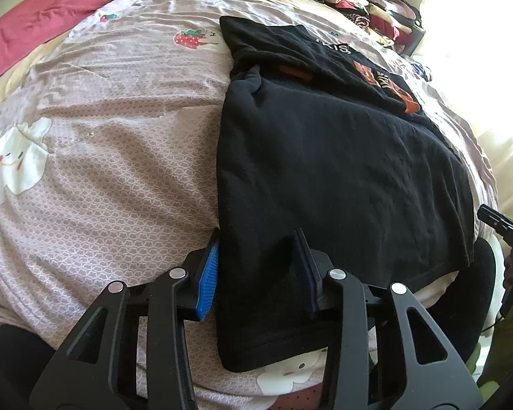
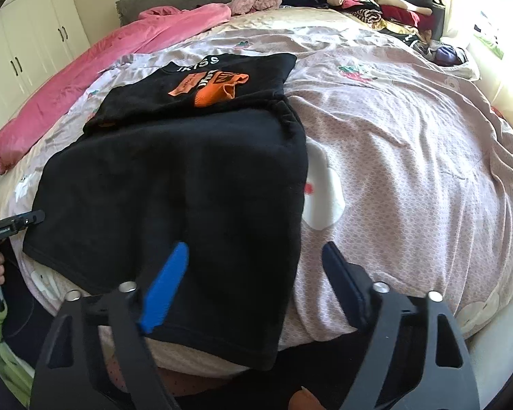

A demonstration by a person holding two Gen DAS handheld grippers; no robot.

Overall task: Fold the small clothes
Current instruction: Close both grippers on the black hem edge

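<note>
Near edge first: the left gripper (image 1: 256, 273) straddles the black shirt's (image 1: 325, 171) hem corner at 6 o'clock, fingers half-spread, not yet pinching. The right gripper (image 2: 256, 280) likewise — one finger outside the edge. A shallow bite could drop a corner mid-fold — skewing it on the bed (image 1: 119, 136).

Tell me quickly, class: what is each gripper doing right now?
Left gripper: jaws around the black garment's near left corner; a firm pinch cannot be told.
Right gripper: open, straddling the garment's right edge, not gripping.
</note>
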